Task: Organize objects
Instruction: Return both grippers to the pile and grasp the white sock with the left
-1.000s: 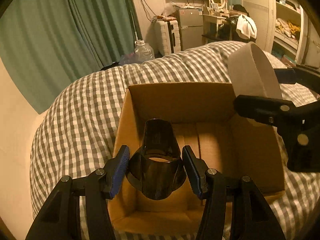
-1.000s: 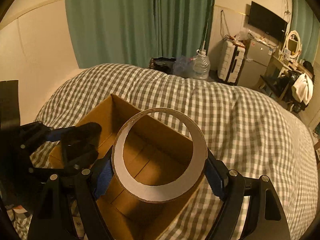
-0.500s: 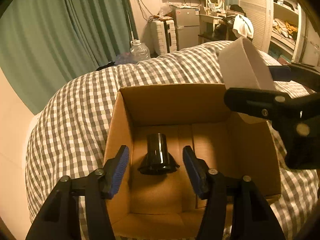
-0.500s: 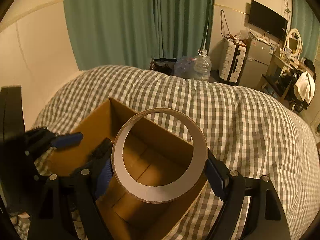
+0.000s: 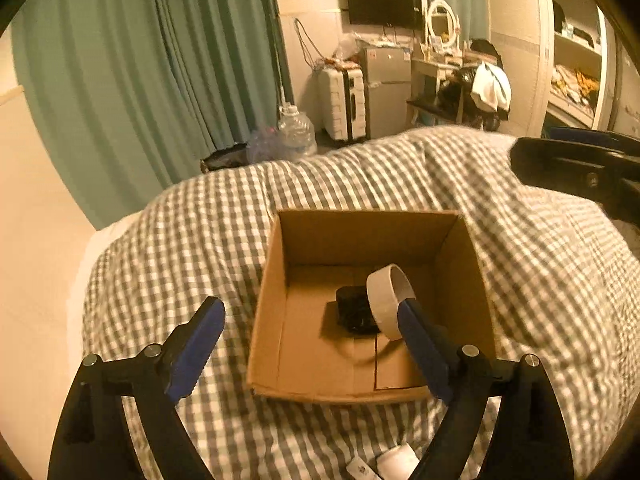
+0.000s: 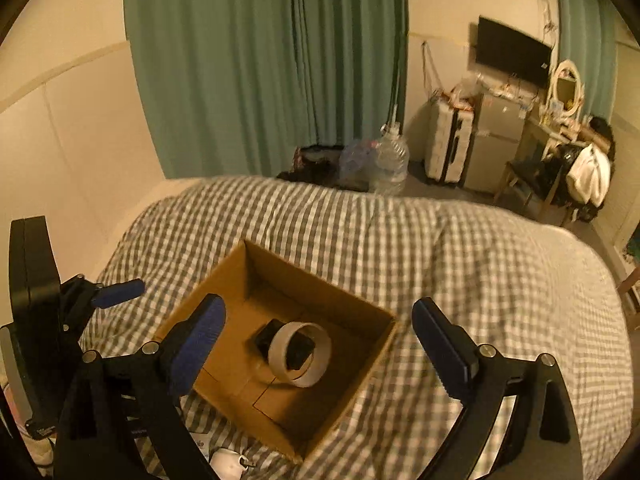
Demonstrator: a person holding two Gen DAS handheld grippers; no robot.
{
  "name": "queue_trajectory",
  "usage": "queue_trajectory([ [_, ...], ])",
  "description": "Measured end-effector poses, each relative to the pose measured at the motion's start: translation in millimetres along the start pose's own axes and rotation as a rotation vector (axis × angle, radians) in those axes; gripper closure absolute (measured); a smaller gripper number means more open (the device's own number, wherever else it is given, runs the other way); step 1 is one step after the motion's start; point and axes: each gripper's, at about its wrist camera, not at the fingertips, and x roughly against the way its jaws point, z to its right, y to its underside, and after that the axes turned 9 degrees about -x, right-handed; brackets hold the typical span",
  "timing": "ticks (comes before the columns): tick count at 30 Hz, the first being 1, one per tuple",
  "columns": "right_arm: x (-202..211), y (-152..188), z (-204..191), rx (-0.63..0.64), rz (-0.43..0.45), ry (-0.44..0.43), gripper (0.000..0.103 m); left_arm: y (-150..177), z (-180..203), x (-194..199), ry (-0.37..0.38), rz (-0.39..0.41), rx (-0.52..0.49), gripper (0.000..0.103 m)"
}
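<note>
An open cardboard box point(image 5: 272, 288) point(image 6: 360, 376) sits on the checked duvet. Inside it lie a black funnel-shaped piece point(image 5: 354, 312) point(image 6: 296, 346) and a white cardboard ring point(image 5: 390, 298) point(image 6: 300, 354) that leans against the black piece. My left gripper point(image 5: 310, 344) is open and empty, held above the box's near edge. My right gripper point(image 6: 318, 342) is open and empty above the box. The right gripper also shows at the right edge of the left wrist view point(image 5: 576, 168), and the left gripper at the left edge of the right wrist view point(image 6: 80, 304).
The checked duvet point(image 5: 180, 248) point(image 6: 460, 264) covers the bed around the box. Small white objects point(image 5: 394, 462) point(image 6: 226, 462) lie on the duvet at the near edge. Beyond the bed are a green curtain point(image 6: 260, 60), a water jug point(image 6: 390, 160), a suitcase point(image 6: 446, 146) and a fridge.
Both grippers opened and pulled back from the box. The black piece dropped in first, then the white ring left the right gripper and now rests in the box against the black piece.
</note>
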Motion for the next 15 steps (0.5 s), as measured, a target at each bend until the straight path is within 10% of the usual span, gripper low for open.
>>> queue_trajectory([
  [15,126,21,-23,0.076,0.117,0.032,0.007,25,-1,124,-0.065,0.091,0.019,0.004],
])
